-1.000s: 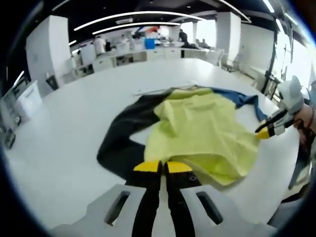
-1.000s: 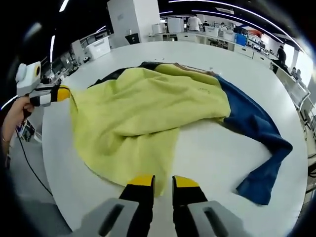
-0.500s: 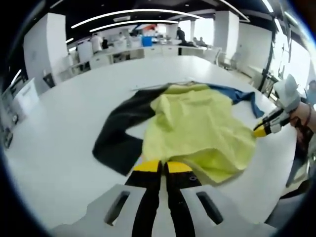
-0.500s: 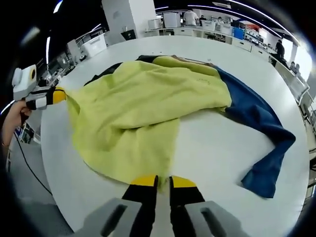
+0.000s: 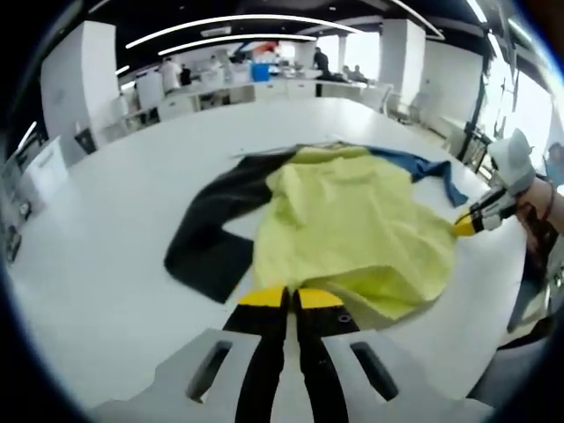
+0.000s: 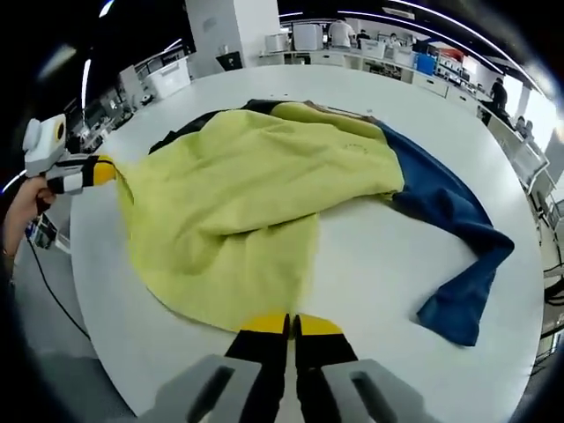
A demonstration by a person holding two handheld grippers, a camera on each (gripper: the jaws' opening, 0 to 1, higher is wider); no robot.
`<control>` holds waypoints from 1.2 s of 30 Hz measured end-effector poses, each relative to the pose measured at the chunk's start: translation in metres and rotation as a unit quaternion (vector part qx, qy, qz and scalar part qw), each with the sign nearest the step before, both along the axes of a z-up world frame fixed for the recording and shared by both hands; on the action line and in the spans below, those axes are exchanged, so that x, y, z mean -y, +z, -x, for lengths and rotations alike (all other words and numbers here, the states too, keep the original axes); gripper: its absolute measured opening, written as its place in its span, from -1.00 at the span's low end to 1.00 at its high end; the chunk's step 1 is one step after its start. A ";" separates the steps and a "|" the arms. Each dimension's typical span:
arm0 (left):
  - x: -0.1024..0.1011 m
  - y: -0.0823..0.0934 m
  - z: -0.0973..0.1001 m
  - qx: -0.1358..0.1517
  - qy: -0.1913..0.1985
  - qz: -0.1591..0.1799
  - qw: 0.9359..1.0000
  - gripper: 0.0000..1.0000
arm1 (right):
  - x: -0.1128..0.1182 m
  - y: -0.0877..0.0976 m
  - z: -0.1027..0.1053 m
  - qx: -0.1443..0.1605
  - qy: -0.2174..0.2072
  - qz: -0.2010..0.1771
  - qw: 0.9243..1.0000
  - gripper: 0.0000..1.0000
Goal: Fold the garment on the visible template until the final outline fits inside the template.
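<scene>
A garment with a yellow body [image 5: 352, 211] [image 6: 238, 194], a black sleeve [image 5: 211, 238] and a blue sleeve [image 5: 423, 167] [image 6: 458, 229] lies spread on a round white table [image 5: 106, 229] [image 6: 370, 264]. My left gripper [image 5: 292, 298] is shut on the near hem of the garment, and in the right gripper view it [image 6: 104, 169] pinches the yellow corner at the left. My right gripper [image 6: 284, 324] is shut on the yellow hem in front of it. In the left gripper view it [image 5: 464, 227] grips the yellow edge at the right.
The table's curved edge runs close under both grippers, with floor beyond. A hand [image 6: 18, 211] holds the left gripper and another hand [image 5: 542, 207] holds the right one. Work benches, people and white pillars [image 5: 79, 84] stand far behind the table.
My right gripper's jaws went from apart to shut on the yellow hem. The yellow body lies flatter and more stretched between the two grippers. The left gripper stayed shut.
</scene>
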State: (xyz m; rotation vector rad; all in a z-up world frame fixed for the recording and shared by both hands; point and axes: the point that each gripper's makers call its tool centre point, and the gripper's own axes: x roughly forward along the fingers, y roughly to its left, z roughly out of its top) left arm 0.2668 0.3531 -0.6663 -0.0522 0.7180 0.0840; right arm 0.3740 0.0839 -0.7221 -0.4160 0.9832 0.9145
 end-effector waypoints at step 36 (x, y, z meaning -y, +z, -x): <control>0.047 -0.011 0.061 -0.040 -0.069 -0.005 0.997 -0.99 | 0.077 0.036 0.052 0.034 -0.112 -0.058 0.991 -1.00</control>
